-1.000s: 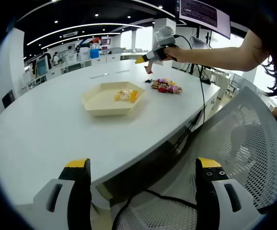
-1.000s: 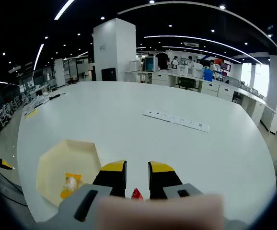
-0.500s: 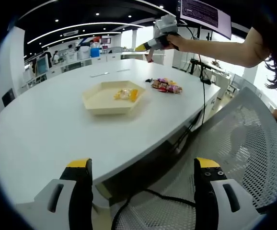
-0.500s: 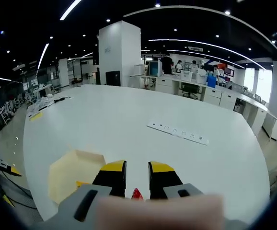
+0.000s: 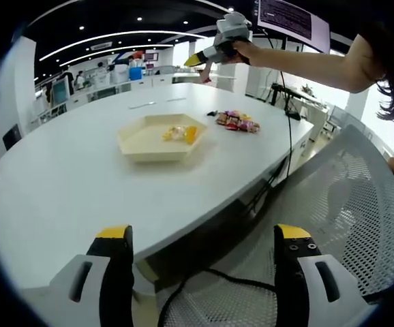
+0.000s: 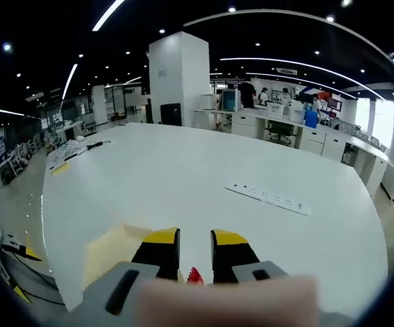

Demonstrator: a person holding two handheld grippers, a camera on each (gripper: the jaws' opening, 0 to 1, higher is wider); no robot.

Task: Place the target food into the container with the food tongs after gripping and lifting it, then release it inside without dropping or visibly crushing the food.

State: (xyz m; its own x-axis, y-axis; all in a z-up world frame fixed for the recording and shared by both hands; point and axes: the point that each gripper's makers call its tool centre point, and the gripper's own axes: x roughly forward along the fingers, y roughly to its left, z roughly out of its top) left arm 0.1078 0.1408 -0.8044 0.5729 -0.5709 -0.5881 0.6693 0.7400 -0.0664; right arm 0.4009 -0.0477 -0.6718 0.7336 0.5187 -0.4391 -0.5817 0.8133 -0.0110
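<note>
In the left gripper view, the left claw [image 5: 198, 248] sits low over the near edge of a large white counter [image 5: 67, 177], its two yellow-tipped jaws standing wide apart with nothing between them, above a white mesh chair back [image 5: 333, 204] and a dark cable [image 5: 204, 276] that hangs beneath the counter. On the counter sits a cream hexagonal tray [image 5: 157, 138] that holds a few pieces of food [image 5: 180, 133], yellow and orange, lying toward its far right side. Just beyond the tray to the right, apart from it, a small pile of wrapped snacks [image 5: 236, 120] in mixed colours lies on the bare counter. Well above that pile, the right claw [image 5: 198, 61] is held up in the air by a person's hand [image 5: 241, 51] on an outstretched bare arm [image 5: 313, 68]; something small and red shows at its yellow tip. In the right gripper view, the right claw [image 6: 194, 253] has its jaws drawn close together, clamped on a small red snack [image 6: 195, 275] with a jagged edge that peeks out in the narrow gap. Below and to the left of those jaws lies the tray [image 6: 112, 245], partly hidden behind them. Farther off on the counter [image 6: 204, 170] lies a long white power strip [image 6: 268, 198], and behind the counter stands a white pillar [image 6: 178, 78] in an open office.
</note>
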